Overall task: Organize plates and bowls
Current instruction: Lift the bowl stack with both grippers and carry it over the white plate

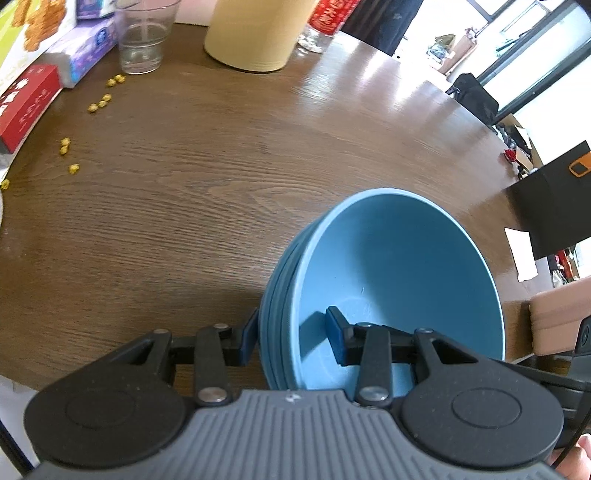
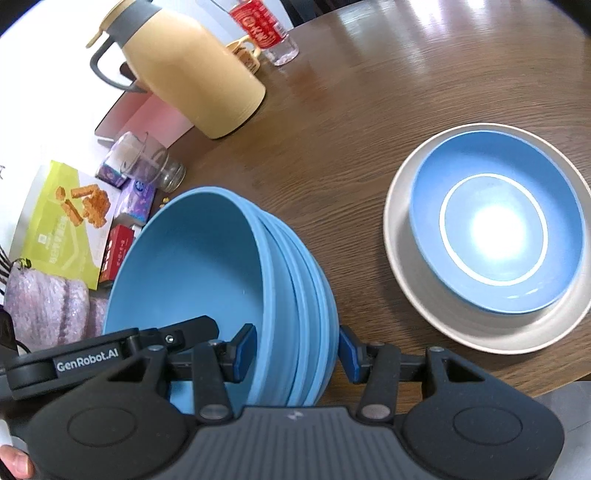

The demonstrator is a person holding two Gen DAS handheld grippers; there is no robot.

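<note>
Bowls (image 1: 388, 266), a nested blue stack of about four, are tipped up off the brown wooden desk (image 1: 184, 184) and gripped from both sides at once. In the left wrist view the stack fills the 4 o'clock part of the picture, open side facing the camera. The left gripper (image 1: 291, 338) straddles the stack's near rim: one blue finger pad (image 1: 248, 339) presses the outside of the outermost bowl, the other sits inside the top bowl, so the fingers are clamped on the rims.

In the right wrist view the same stack (image 2: 207, 266) sits at 7 o'clock, tilted with its mouth toward 9 o'clock. The right gripper (image 2: 297, 352) likewise grasps it, one finger inside the top bowl and one against the outer wall of the bottom bowl. The other gripper's black body, lettered "GenRobot.AI", shows at 8 o'clock, reaching into the bowl.

At 3 o'clock in that view a beige plate (image 2: 402, 258) lies flat on the desk with a single blue bowl (image 2: 495, 221) standing upright in it, well apart from the held stack. A yellow jug (image 2: 192, 70) with a grey handle stands at 11 o'clock, a red-labelled bottle (image 2: 264, 27) behind it at 12. A clear glass (image 2: 155, 162), a green snack box (image 2: 62, 218) and small purple packets crowd the 9 o'clock edge. Small yellow bits (image 1: 99, 103) are scattered on the desk at 10 o'clock in the left view.
</note>
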